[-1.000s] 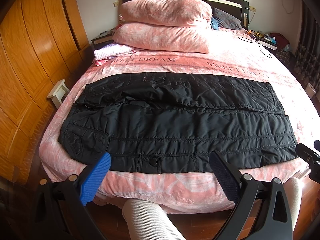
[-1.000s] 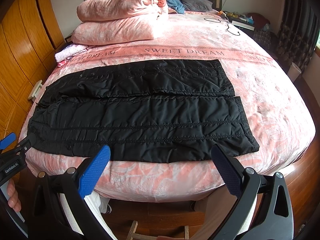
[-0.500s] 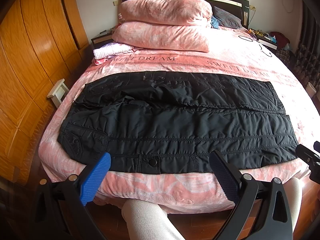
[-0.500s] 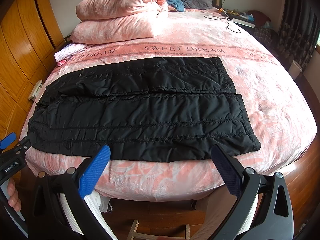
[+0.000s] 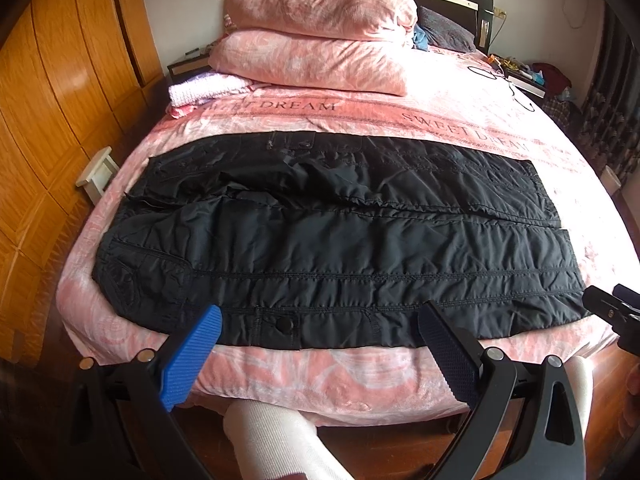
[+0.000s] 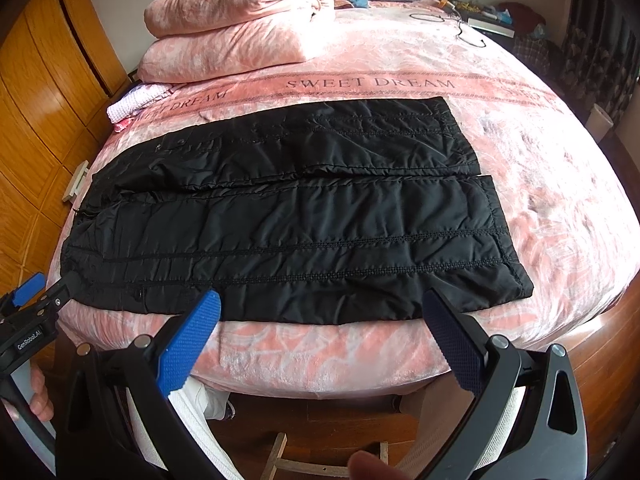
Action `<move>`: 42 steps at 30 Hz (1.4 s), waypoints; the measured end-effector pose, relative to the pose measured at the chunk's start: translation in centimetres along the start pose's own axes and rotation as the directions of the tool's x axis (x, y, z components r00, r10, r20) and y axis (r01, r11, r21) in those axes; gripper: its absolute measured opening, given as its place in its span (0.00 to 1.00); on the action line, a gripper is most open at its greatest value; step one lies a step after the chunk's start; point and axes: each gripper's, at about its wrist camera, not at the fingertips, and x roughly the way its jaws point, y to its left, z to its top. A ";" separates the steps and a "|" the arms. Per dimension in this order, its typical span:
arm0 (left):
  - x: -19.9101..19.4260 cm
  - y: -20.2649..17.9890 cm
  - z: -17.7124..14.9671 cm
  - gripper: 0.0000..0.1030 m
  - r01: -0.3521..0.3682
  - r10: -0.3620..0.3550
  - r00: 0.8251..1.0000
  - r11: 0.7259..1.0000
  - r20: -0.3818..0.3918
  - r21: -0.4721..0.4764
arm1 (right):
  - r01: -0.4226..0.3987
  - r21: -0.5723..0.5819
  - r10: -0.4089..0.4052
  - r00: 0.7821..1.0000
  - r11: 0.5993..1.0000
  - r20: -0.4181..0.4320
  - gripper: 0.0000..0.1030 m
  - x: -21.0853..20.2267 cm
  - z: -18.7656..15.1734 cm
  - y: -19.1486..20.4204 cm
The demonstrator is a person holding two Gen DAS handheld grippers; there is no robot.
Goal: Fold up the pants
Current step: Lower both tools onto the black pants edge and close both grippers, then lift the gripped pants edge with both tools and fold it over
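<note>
Black quilted pants (image 5: 340, 240) lie flat across the pink bed (image 5: 320, 368), waistband to the left, leg cuffs to the right; they also show in the right wrist view (image 6: 304, 220). My left gripper (image 5: 320, 344) is open and empty, hovering just above the pants' near edge by a snap button. My right gripper (image 6: 322, 324) is open and empty over the near edge toward the cuff end. The left gripper's tip also shows in the right wrist view (image 6: 28, 300), off the waistband corner.
Two pink pillows (image 5: 316, 40) are stacked at the headboard. A folded white cloth (image 5: 204, 88) lies at the far left. A wooden wardrobe (image 5: 52, 100) lines the left side. A cable (image 6: 448, 24) lies at the far right. My legs in white trousers (image 5: 272, 440) stand against the bed's front.
Both grippers have moved forward and slightly closer to the pants' near edge. The pants have not moved.
</note>
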 end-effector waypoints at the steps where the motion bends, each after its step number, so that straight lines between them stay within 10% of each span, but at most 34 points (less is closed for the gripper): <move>1: 0.6 0.3 0.1 0.96 0.017 -0.017 1.000 1.000 -0.021 -0.016 | -0.010 -0.009 0.010 1.000 1.000 -0.010 0.98 0.4 0.5 -0.6; 9: 5.9 0.0 4.0 0.96 0.001 -0.002 0.997 1.000 -0.071 -0.024 | 0.023 -0.040 -0.025 0.998 0.999 -0.063 0.98 5.6 8.2 -9.0; 15: 12.3 -2.5 10.6 0.96 0.136 -0.136 0.990 0.990 -0.017 -0.029 | 0.010 -0.019 -0.012 0.992 1.000 -0.122 0.98 13.0 17.4 -14.8; 20: 19.5 -5.5 17.1 0.96 0.101 -0.087 0.985 0.991 -0.151 0.087 | 0.006 0.052 0.006 0.976 0.999 -0.216 0.98 20.3 23.8 -19.9; 30: 26.5 -7.6 22.3 0.85 0.211 -0.199 0.962 0.977 -0.189 0.042 | 0.018 0.098 0.016 0.943 0.995 -0.332 0.95 30.5 27.7 -23.2; 36: 27.9 -8.4 23.5 0.85 0.256 -0.246 0.956 0.966 -0.163 0.043 | 0.029 -0.020 -0.034 0.959 0.999 -0.280 0.50 30.2 26.6 -21.9; 38: 28.1 -9.1 24.1 0.85 0.289 -0.275 0.948 0.955 -0.162 0.065 | 0.030 -0.070 -0.047 0.967 0.997 -0.251 0.17 28.8 26.5 -21.6; 42: 28.5 -11.7 26.1 0.86 0.371 -0.351 0.924 0.918 -0.151 0.141 | -0.087 -0.067 0.072 0.978 0.994 -0.194 0.13 25.1 26.5 -22.3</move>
